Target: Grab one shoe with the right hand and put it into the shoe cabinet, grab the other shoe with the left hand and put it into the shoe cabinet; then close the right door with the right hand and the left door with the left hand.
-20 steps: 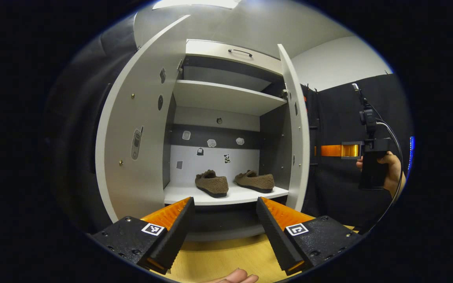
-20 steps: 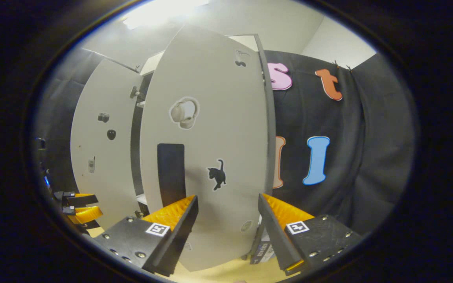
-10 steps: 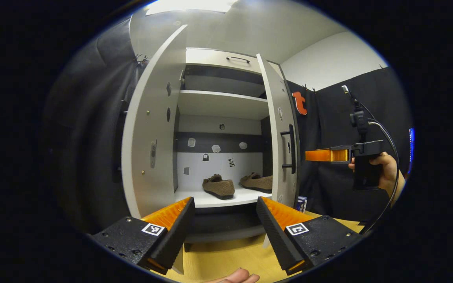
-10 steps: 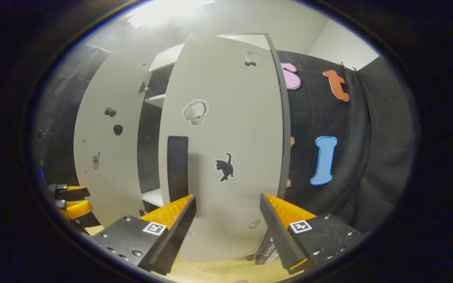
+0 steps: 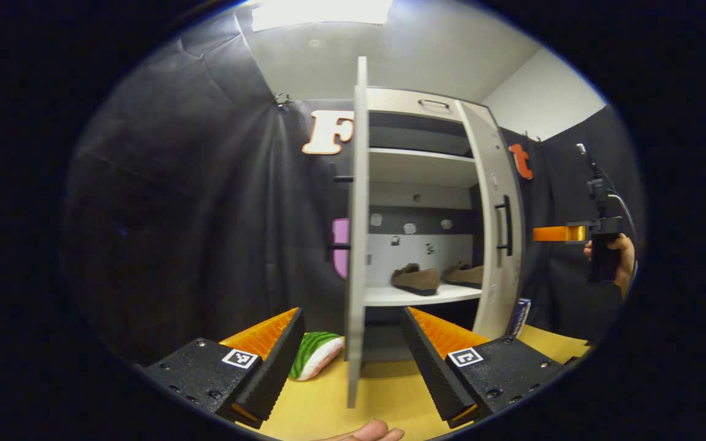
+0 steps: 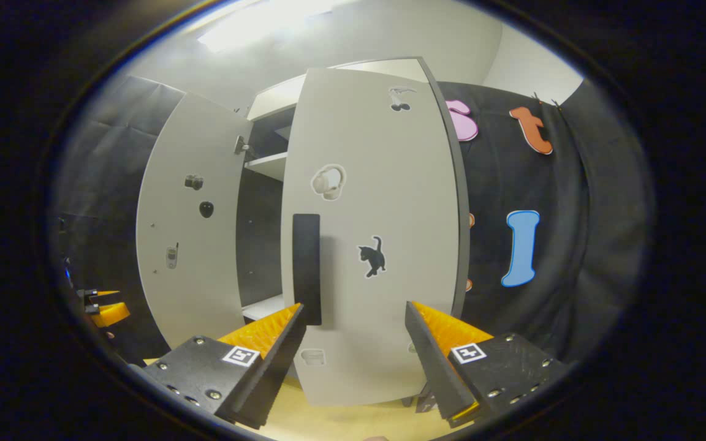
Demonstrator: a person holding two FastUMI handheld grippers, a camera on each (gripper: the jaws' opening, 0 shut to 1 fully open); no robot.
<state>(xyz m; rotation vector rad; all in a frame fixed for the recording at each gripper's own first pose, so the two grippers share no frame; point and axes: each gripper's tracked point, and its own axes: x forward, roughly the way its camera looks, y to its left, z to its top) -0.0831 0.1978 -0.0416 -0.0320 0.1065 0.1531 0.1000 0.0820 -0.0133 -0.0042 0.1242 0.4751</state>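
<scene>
In the left gripper view, my left gripper (image 5: 350, 358) hangs with its fingers apart, holding nothing, and the left door (image 5: 357, 245) stands edge-on between them. Past it, both shoes (image 5: 415, 278) sit side by side on the lower shelf (image 5: 408, 296) of the shoe cabinet (image 5: 426, 122). My right gripper (image 5: 552, 233) shows beyond the right door (image 5: 500, 226). In the right gripper view, my right gripper (image 6: 353, 352) is spread and empty, facing the right door (image 6: 377, 245) near its dark handle (image 6: 307, 268).

No legible text, brand or number was visible; door stickers (image 6: 372, 256) were pictorial, gripper tags (image 5: 239, 358) coded squares.
</scene>
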